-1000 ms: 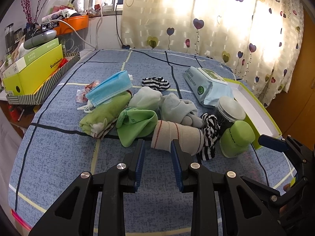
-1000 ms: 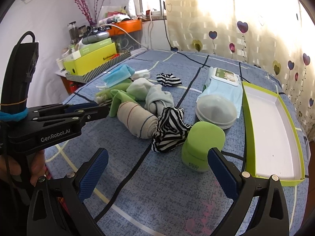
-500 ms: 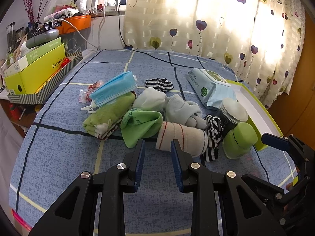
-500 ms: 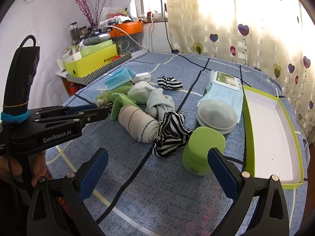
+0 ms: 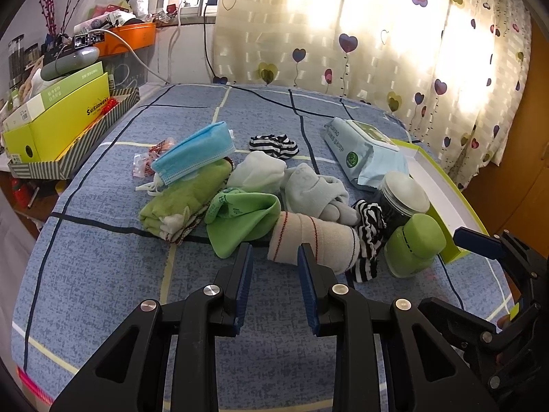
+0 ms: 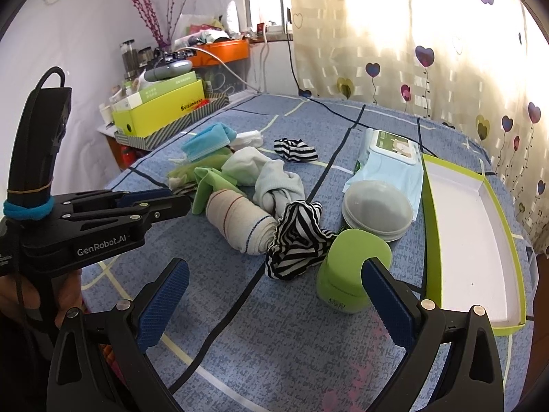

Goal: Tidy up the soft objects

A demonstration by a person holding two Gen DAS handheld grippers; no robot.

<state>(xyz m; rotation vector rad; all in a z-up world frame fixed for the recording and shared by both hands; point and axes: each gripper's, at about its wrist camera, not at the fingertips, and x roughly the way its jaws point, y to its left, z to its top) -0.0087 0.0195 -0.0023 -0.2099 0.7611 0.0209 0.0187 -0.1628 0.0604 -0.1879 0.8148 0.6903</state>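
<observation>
over the last second the left gripper (image 5: 272,257) has eased back from the heap, so the rolled beige sock (image 5: 310,245) sits a little higher in its frame, just past the fingertips; its jaws stay narrow and empty; the right gripper (image 6: 274,295) has barely shifted, jaws wide, holding nothing, low centre of its view; the socks, a blue face mask (image 5: 195,152) and a green cloth (image 5: 182,199) lie mid-frame on the blue bedspread (image 5: 103,274); the green-rimmed tray (image 6: 477,250) at right holds nothing; sorting looks not yet begun.
</observation>
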